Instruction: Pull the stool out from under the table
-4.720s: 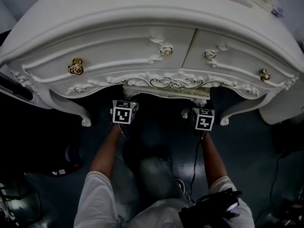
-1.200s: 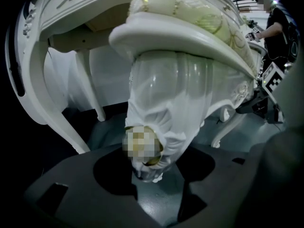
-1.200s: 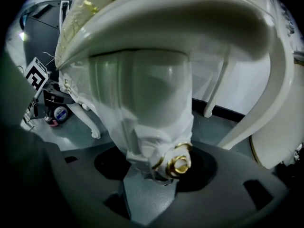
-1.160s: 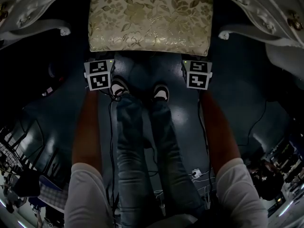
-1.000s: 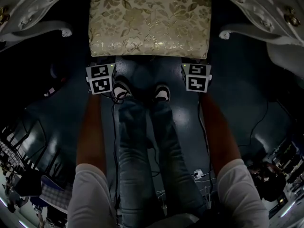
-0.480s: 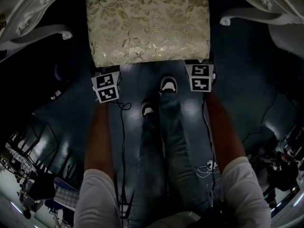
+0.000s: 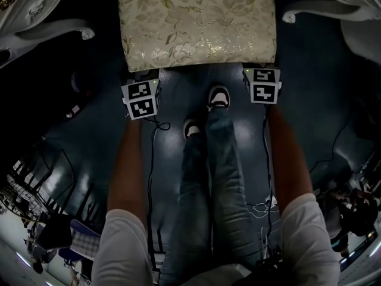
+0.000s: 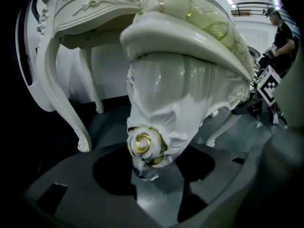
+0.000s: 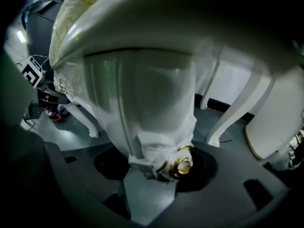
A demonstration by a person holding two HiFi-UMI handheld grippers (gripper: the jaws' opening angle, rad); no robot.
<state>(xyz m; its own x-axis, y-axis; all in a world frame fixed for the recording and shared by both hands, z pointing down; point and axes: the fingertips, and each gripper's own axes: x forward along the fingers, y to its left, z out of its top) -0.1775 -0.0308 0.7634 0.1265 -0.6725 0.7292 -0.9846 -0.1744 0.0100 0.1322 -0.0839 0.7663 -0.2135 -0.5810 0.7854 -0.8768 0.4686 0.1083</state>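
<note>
Gripping the stool (image 7: 196,22) by its legs (image 8: 161,113), left claw (image 8: 153,183) and right claw (image 9: 156,182) show only cubes (image 7: 140,99) in head view.

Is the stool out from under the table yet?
Nearly. Done: the stool shows its cushion well forward of the table, whose curled feet flank only its far part. In hand: the left hand-held gripper and the right hand-held gripper each clamp a front leg. Left: perhaps a last pull, then letting go.
</note>
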